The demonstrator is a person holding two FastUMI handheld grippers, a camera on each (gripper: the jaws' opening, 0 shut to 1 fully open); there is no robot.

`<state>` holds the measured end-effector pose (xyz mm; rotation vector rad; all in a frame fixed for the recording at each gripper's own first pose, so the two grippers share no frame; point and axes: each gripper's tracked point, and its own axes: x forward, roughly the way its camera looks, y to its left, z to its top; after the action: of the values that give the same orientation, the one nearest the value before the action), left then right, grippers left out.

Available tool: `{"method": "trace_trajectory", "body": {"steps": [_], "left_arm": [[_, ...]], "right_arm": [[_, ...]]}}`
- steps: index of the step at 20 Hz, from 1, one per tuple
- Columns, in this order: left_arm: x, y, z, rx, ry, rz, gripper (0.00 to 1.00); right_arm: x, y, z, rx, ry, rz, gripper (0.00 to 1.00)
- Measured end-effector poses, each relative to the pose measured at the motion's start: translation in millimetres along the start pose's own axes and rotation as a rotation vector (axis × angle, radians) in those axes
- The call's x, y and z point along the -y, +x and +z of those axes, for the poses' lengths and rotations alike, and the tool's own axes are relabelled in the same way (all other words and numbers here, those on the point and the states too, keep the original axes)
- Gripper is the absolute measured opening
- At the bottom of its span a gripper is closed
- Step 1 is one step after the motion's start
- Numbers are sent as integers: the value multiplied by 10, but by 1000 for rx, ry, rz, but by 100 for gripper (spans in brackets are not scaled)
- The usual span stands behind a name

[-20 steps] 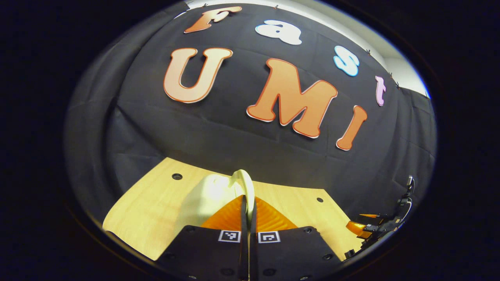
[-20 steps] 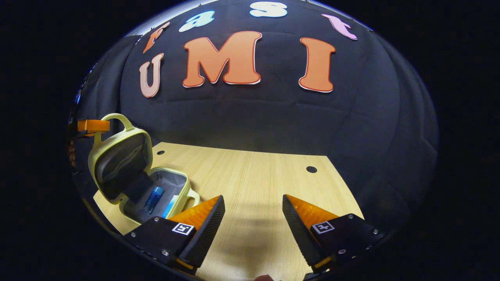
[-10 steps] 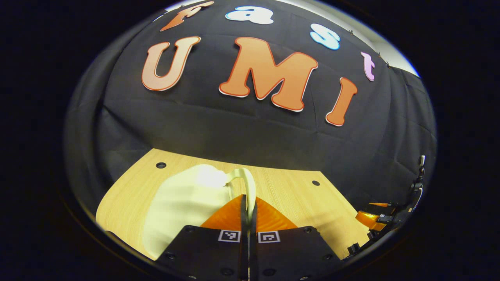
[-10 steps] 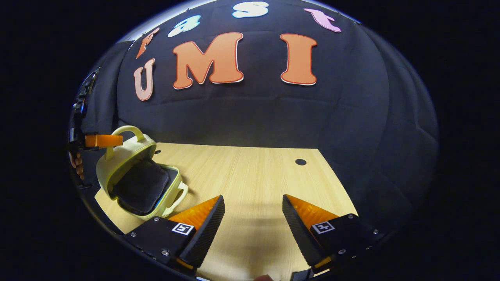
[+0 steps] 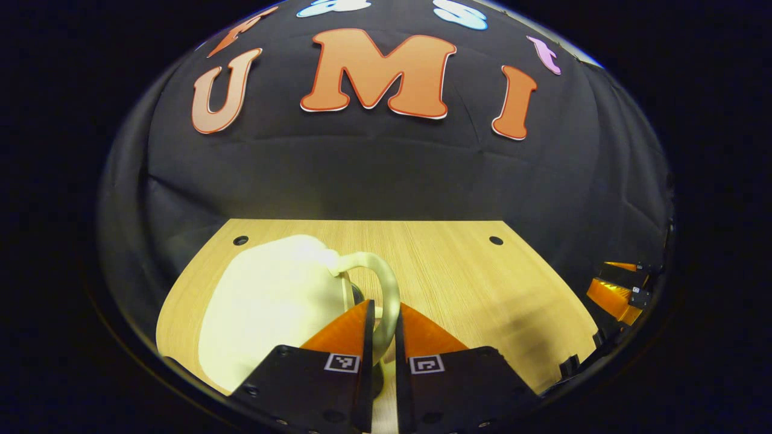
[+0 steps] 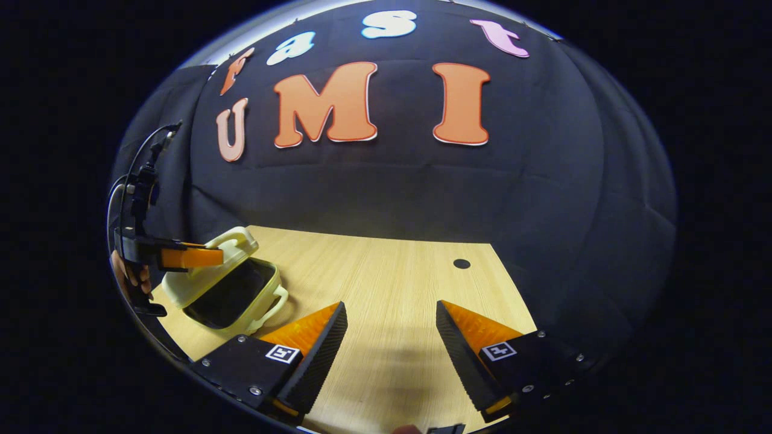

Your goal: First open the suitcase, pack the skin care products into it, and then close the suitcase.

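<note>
The wooden table lies bare across its middle and right, out to its far edge and the 2 small holes near the back corners, so the right gripper hovers over open wood with its jaws spread wide and nothing between them. The pale yellow suitcase sits at the table's left edge, its lid tilted low over the base with a dark gap left at the front. What lies inside is hidden in shadow. The left gripper is clamped on the lid's handle; a hand holding it is cut off at the left rim.
</note>
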<state>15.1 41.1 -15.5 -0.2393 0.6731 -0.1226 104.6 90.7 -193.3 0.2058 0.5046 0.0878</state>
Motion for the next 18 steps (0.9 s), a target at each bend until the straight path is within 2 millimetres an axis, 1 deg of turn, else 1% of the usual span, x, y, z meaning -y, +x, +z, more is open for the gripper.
{"method": "trace_trajectory", "body": {"steps": [1, 3, 5, 6, 7, 8, 9, 10, 11, 13, 14, 15, 17, 18], "left_arm": [[99, -3, -14, -1, -17, -29, 25], [237, -7, 96, 41, 5, -56, 29], [301, -86, 214, 81, 54, -43, 48], [345, -140, 267, 108, 59, -51, 63], [413, -193, 347, 138, 47, -64, 67], [491, -260, 444, 176, 30, -81, 74], [534, -329, 552, 217, 12, -77, 88], [592, -394, 658, 257, -2, -78, 94], [643, -456, 774, 297, -10, -67, 96], [738, -640, 959, 378, -15, -48, 97], [749, -725, 1007, 419, -10, -27, 97], [760, -762, 1046, 447, 5, -8, 97], [829, -838, 1103, 484, 29, 19, 97], [872, -880, 1091, 492, 35, 20, 97]], "right_arm": [[-22, -7, 43, 6, -9, 11, 94], [-56, 5, 139, 19, -10, 26, 94], [-113, -13, 290, 49, -2, 45, 94], [-118, -30, 375, 74, -10, 49, 94], [-117, -43, 476, 102, -26, 48, 94], [-119, -63, 580, 135, -42, 48, 94], [-112, -91, 707, 174, -52, 43, 94], [-124, -107, 835, 210, -59, 38, 94], [-134, -123, 930, 242, -67, 34, 94], [-138, -185, 1132, 315, -96, 19, 94], [-144, -209, 1222, 345, -107, 9, 93], [-157, -236, 1277, 365, -114, 9, 94], [-206, -259, 1307, 378, -112, 20, 93], [-224, -272, 1307, 377, -106, 26, 94]]}}
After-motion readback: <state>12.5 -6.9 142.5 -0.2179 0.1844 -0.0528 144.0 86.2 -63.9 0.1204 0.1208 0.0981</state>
